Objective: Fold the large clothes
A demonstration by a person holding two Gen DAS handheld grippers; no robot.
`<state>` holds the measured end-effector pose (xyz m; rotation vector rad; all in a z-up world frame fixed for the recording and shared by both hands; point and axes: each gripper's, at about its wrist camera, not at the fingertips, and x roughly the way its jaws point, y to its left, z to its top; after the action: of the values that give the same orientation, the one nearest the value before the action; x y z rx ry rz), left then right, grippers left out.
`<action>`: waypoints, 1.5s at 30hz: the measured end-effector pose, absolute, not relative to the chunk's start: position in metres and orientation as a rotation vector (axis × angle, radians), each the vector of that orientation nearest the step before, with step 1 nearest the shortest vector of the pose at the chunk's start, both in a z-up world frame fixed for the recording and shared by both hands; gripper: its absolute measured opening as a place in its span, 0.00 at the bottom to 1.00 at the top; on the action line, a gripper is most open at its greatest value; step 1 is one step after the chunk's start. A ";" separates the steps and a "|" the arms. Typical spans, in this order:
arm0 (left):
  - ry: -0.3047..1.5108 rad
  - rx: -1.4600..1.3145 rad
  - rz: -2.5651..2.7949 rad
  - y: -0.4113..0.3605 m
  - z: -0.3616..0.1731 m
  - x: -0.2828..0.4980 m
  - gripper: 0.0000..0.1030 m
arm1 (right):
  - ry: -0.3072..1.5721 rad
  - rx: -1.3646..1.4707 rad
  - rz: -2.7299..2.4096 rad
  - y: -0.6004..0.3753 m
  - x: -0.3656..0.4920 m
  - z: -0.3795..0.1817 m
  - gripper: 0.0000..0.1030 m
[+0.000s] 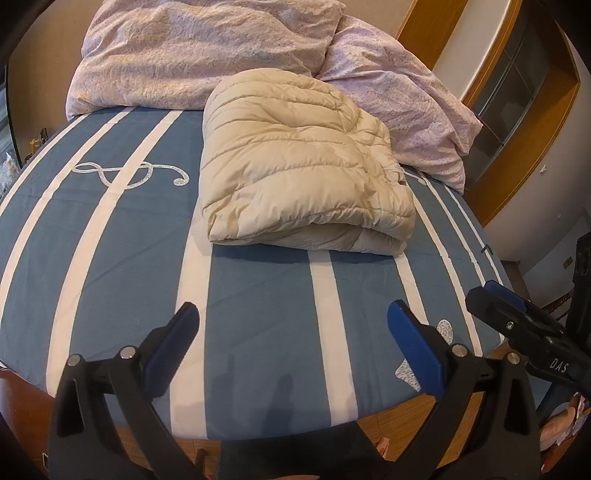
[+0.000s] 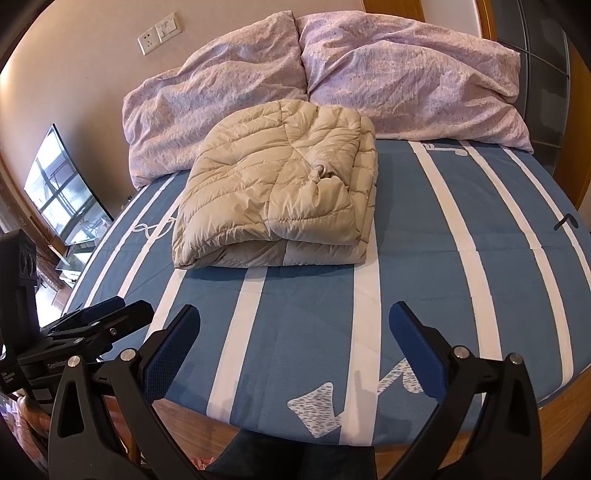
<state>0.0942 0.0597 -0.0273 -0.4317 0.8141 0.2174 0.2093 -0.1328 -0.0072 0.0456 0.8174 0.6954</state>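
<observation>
Nearest, two claws, both held above the foot edge of the bed. Left claw (image 1: pixel 293 325) spread wide, nothing between its blue pads. Right claw (image 2: pixel 295 323) likewise spread wide and empty; seen again from the left wrist view at the right edge (image 1: pixel 495 295), fingers close together from that angle. Left claw also visible in the right wrist view at the lower left (image 2: pixel 110 314).

Below and ahead, one bed (image 2: pixel 443 280) under a blue sheet with white stripes and music-note prints, wooden frame showing at the foot.

Further up, one beige puffer jacket (image 1: pixel 295 166) (image 2: pixel 277 184), folded into a thick rectangular bundle, lying flat on the sheet around mid-bed, well apart from both claws, folded edge facing the cameras.

Behind it, two pink crumpled pillows (image 2: pixel 221 92) (image 2: pixel 406 81) side by side at the head of the bed, jacket's far edge touching or just beside them.

Farthest, one wall socket plate (image 2: pixel 149 41) and one switch (image 2: pixel 168 25) beside it.
</observation>
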 end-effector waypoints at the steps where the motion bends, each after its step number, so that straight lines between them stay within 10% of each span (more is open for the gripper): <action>1: 0.815 -0.432 0.216 0.059 -0.028 0.094 0.98 | 0.819 0.047 0.695 -0.133 0.209 -0.007 0.99; 45: 0.812 -0.430 0.196 0.056 -0.029 0.098 0.98 | 0.828 0.052 0.693 -0.134 0.213 -0.012 0.99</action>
<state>0.0977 0.0558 -0.0293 -0.4302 0.8116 0.1962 0.2134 -0.1341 -0.0120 0.0524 0.8276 0.6927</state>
